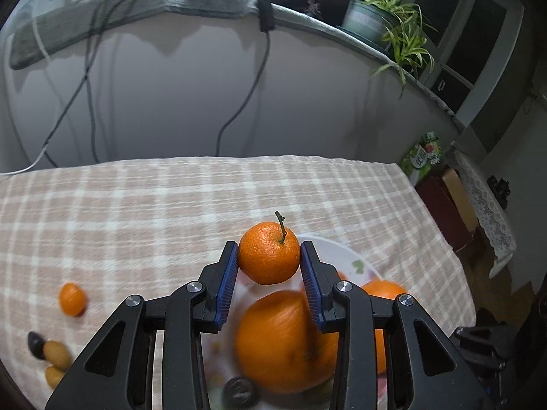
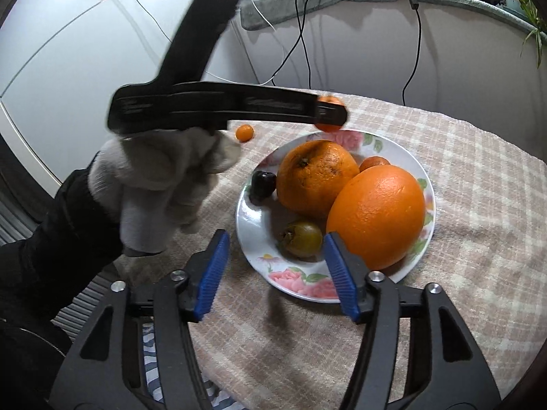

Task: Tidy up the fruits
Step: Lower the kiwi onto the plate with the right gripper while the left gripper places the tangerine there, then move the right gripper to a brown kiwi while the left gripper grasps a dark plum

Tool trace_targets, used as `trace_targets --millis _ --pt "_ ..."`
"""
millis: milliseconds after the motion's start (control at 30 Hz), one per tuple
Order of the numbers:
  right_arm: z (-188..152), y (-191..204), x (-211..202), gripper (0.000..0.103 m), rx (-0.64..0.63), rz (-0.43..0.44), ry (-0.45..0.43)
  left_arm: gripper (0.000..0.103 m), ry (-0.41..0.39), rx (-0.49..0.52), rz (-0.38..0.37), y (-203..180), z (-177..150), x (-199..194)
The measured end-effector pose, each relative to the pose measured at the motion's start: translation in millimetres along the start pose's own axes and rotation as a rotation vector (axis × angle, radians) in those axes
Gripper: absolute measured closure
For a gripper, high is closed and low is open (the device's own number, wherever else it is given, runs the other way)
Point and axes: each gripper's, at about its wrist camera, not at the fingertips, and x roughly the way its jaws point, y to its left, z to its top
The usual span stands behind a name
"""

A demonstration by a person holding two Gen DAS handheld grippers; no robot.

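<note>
left wrist view shows the left tool (image 1: 269,263) pinching a small mandarin (image 1: 269,254) between its blue pads, stem upward, lifted clear of the surface (image 1: 171,205) and hanging over the far rim of the flowered plate (image 1: 362,266); right wrist view shows the same mandarin at the tip of that tool, above the plate's far edge; the right tool (image 2: 275,273) sits spread and empty at the plate's near rim, with a small greenish-brown fruit (image 2: 302,239) visible between its pads but not touched by them;

on the plate lie two large oranges (image 2: 376,213), a small orange fruit behind them, and a dark round fruit (image 2: 262,184) toward the left rim; still loose on the checked cloth are a kumquat (image 1: 71,299) near the left edge and, at the near left corner, a few small tan fruits (image 1: 56,353) beside a dark one;

judged from this, the step in hand is carrying the mandarin to the plate, with the set-down not yet done; the next move calls for lowering it into a free gap at the far side, since the oranges crowd the middle; parting the pads only once it rests low, as a round fruit dropped near the rim could roll off onto the cloth; the loose pieces at the left would remain to gather.
</note>
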Motion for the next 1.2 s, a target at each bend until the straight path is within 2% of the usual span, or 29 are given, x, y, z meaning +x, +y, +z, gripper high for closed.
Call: trace_targets --millis 133,400,500,900,1000,1200 --pt "-1.0 -0.8 -0.2 0.041 0.008 0.008 0.002 0.068 0.033 0.011 -0.028 -8.8 2.7 12.5" --pt "0.0 -1.1 -0.8 0.041 -0.004 0.004 -0.004 0.066 0.055 0.019 -0.028 -13.2 3.8 18.5" --pt "-3.0 -0.5 -2.6 0.041 -0.006 -0.003 -0.008 0.051 0.042 0.024 -0.03 -13.8 4.5 13.6" --pt "-7.4 13.6 -8.9 0.041 -0.035 -0.041 -0.024 0.05 -0.032 0.01 0.01 0.1 4.8 -24.6" --pt "-7.5 18.4 -10.6 0.041 -0.041 -0.039 -0.039 0.042 -0.049 -0.003 0.032 10.0 2.0 -37.5" --pt "-1.7 28.9 -7.9 0.041 -0.048 -0.023 -0.045 0.042 -0.079 -0.031 0.072 35.1 -11.8 -60.6"
